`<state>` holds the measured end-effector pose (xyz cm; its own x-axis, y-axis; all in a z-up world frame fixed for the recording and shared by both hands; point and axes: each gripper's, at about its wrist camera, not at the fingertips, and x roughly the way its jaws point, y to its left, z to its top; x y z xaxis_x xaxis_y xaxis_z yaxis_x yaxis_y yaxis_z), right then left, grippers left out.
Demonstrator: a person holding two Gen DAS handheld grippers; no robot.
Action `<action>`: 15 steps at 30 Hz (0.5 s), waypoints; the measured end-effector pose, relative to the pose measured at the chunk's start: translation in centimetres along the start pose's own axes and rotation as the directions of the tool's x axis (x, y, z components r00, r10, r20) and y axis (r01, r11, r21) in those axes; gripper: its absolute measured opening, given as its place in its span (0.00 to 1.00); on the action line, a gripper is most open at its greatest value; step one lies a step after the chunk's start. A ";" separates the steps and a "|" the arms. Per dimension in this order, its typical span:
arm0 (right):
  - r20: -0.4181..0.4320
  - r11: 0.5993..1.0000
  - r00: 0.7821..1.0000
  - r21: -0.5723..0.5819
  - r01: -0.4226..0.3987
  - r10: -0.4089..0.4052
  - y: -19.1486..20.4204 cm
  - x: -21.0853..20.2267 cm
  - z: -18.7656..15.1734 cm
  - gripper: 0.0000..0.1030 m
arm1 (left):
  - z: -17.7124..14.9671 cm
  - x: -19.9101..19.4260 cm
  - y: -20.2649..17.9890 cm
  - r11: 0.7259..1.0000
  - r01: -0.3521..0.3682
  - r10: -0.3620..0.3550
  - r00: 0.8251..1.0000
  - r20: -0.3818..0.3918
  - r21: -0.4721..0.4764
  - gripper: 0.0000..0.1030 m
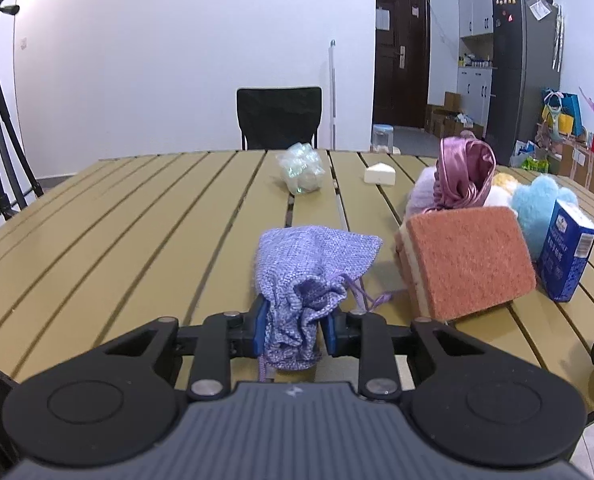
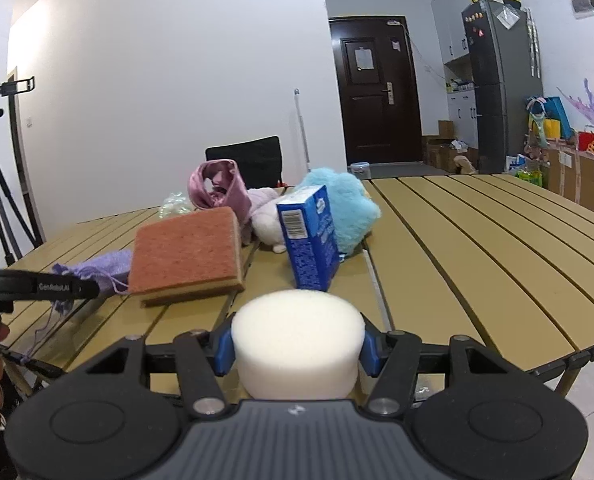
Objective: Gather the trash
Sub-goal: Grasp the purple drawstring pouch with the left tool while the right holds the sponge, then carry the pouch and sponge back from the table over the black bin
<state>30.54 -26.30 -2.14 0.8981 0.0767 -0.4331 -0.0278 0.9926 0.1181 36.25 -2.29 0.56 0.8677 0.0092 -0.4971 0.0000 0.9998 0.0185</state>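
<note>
Two grippers work our slatted tan desk (image 1: 137, 216) at once, each already loaded. Largest of the clutter on it is the orange scouring sponge (image 1: 469, 264), propped on edge beside a blue carton (image 1: 567, 254); behind these sit a sky-blue plush (image 1: 537, 204), a pink satin pouch (image 1: 463, 172), a crumpled clear wrapper (image 1: 302, 173) and a small white wedge (image 1: 379, 174).

We judge the step in hand to be the pick-up itself: our left gripper (image 1: 293, 330) has its blue fingers (image 1: 259, 330) clamped on the gathered neck of a lilac drawstring pouch (image 1: 313, 264), which lies on the near middle of the desk with its body slumped away from us and its cords trailing to the right. The cloth is a loose, soft weave, bunched into folds where the fingers pinch it, so we expect it to sag and swing once raised.

Our right gripper (image 2: 297, 350) has its fingers (image 2: 224, 350) pressed on either side of a white foam puck (image 2: 297, 344), round, pale and finely pored, held just above the near edge of the desk.

No bin shows in either view. The next move, we think, calls for lifting both catches clear and carrying them to wherever the trash goes.
</note>
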 end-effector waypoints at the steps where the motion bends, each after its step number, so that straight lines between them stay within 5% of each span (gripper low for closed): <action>1: 0.001 1.000 1.000 -0.003 -0.003 0.003 0.1 -0.1 0.0 0.55 | 0.0 -0.4 0.2 1.000 -0.001 0.001 1.000 0.008 -0.002 0.26; 15: 0.005 0.998 0.998 -0.025 -0.055 0.055 1.3 -3.5 0.0 0.55 | 0.1 -7.9 0.7 0.999 0.031 -0.027 0.993 0.116 -0.028 0.26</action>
<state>27.33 -25.32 -0.49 0.8975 0.1307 -0.4212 -0.0879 0.9889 0.1194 29.39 -1.65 4.58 0.9190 -0.0199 -0.3938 0.0129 0.9997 -0.0206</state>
